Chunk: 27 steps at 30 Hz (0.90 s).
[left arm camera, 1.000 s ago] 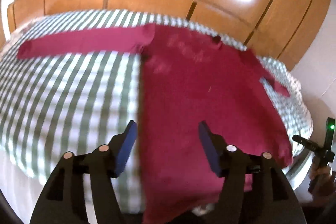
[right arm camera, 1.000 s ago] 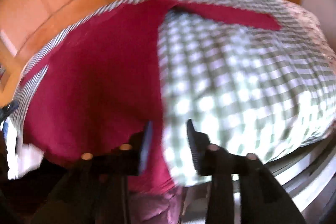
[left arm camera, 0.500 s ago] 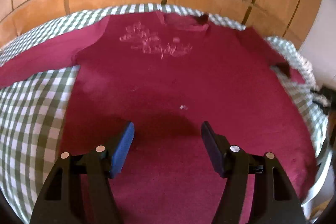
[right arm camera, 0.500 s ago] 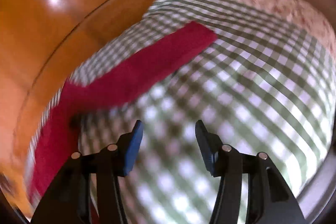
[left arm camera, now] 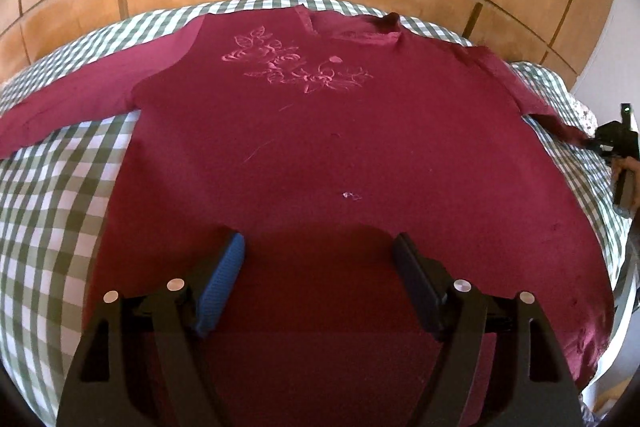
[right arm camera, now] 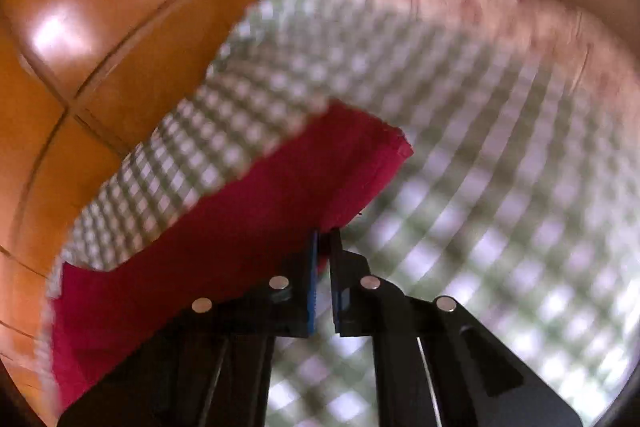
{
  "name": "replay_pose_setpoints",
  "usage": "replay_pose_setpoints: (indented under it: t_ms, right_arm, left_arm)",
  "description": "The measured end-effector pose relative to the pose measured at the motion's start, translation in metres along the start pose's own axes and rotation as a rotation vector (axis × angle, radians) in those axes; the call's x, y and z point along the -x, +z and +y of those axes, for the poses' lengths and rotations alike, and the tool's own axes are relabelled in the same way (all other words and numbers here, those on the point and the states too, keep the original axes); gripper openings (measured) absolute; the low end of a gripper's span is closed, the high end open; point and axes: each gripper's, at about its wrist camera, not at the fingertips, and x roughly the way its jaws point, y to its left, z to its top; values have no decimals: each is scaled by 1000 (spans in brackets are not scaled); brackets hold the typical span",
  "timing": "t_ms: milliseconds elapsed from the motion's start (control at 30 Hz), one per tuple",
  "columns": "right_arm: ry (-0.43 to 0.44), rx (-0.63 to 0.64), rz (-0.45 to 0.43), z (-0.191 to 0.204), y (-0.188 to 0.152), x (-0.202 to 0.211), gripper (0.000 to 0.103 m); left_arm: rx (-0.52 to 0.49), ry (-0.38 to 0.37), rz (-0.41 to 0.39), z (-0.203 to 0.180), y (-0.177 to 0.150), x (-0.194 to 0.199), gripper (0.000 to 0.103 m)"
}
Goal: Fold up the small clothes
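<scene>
On the green-and-white checked bedspread (left arm camera: 52, 187) a dark red long-sleeved top with pale flower embroidery (left arm camera: 320, 131) lies flat. Above its lower part the left gripper (left arm camera: 318, 259) hangs, jaws opening and empty. The right gripper (right arm camera: 325, 239) is clenched on the top's sleeve end.

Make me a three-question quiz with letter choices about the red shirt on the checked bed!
1. Where is the pale flower pattern on the dark red long-sleeved shirt?
A near the collar
B on a sleeve
C at the hem

2. What colours are the checked bedcover?
A blue and yellow
B green and white
C black and orange

3. What does the right gripper pinch?
A nothing
B the bedcover
C a sleeve end

Answers: A, it sits just below the neckline; B, its squares show green and white; C, red cloth sits between the shut jaws.
</scene>
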Motion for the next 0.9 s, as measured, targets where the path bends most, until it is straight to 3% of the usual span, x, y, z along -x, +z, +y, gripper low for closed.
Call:
replay_pose_setpoints:
  t_ms: [100, 167, 300, 367, 400, 467, 600, 767, 900]
  right_arm:
    - [-110, -44, -8, -26, 4, -8, 0]
    - [-77, -111, 74, -46, -1, -22, 0]
    - [-11, -159, 96, -58, -15, -13, 4]
    - [38, -161, 100, -53, -23, -2, 27]
    - [61, -150, 91, -48, -28, 6, 44]
    - [106, -111, 97, -37, -33, 17, 45]
    - [286, -15, 172, 2, -64, 44, 45]
    - [481, 178, 273, 70, -113, 70, 45]
    - [540, 345, 345, 118, -160, 84, 45]
  left_arm:
    - [6, 5, -2, -2, -1, -1, 79]
    - [0, 8, -3, -2, -1, -2, 82]
    - [3, 2, -1, 0, 0, -1, 82]
    - [11, -3, 2, 1, 1, 1, 82]
    - [24, -10, 2, 2, 2, 3, 82]
    - [48, -21, -2, 5, 3, 9, 82]
    - [126, -21, -20, 23, 3, 24, 82]
    - [192, 59, -54, 53, -3, 52, 82]
    - [237, 106, -50, 80, -15, 69, 82]
